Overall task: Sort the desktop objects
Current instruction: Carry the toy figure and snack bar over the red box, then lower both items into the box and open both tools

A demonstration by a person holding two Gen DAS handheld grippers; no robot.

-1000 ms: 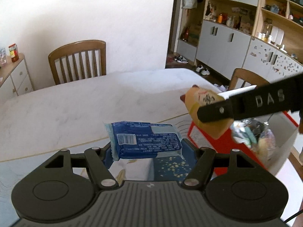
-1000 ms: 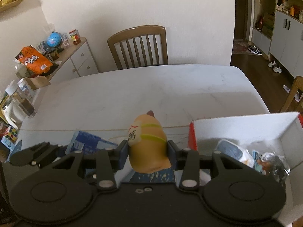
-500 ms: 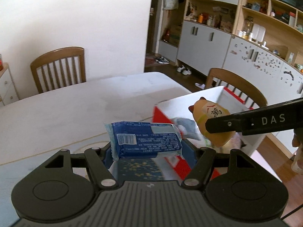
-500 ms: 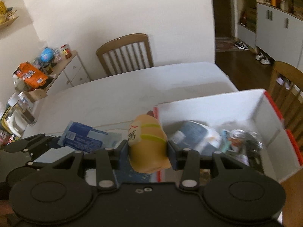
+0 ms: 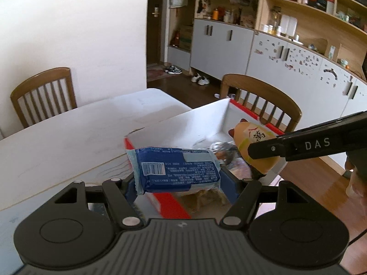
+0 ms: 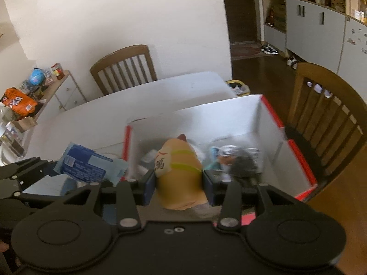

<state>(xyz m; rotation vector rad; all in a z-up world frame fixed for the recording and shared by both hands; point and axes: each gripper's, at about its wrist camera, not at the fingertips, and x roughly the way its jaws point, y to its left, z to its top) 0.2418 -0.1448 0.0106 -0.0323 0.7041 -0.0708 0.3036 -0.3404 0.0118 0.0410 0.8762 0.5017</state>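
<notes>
Two things are held up at once, one in each gripper. The blue packet (image 5: 176, 169) is pinched between the pads of the left gripper (image 5: 177, 184), and it hangs over the near corner of the white box (image 5: 201, 123) with the red edge. The yellow toy (image 6: 180, 171) with a black sign on it is squeezed by the right gripper (image 6: 179, 184), right above the inside of the box.

The step in hand looks like dropping both things into the box. To do it well, each thing should be brought fully past the red edge and lowered a little before the pads are let go. The packet is not all the way over the box yet, so it should be moved further in first. Some shiny wrapped things (image 6: 234, 158) are already lying at the bottom, so a free spot should be picked.

The box is set on a white table (image 5: 68, 133). Two wooden chairs (image 6: 123, 66) are seen by the table. Grey cupboards (image 5: 229, 43) and full shelves are seen behind, and shoes (image 5: 173, 70) are left on the dark floor.
</notes>
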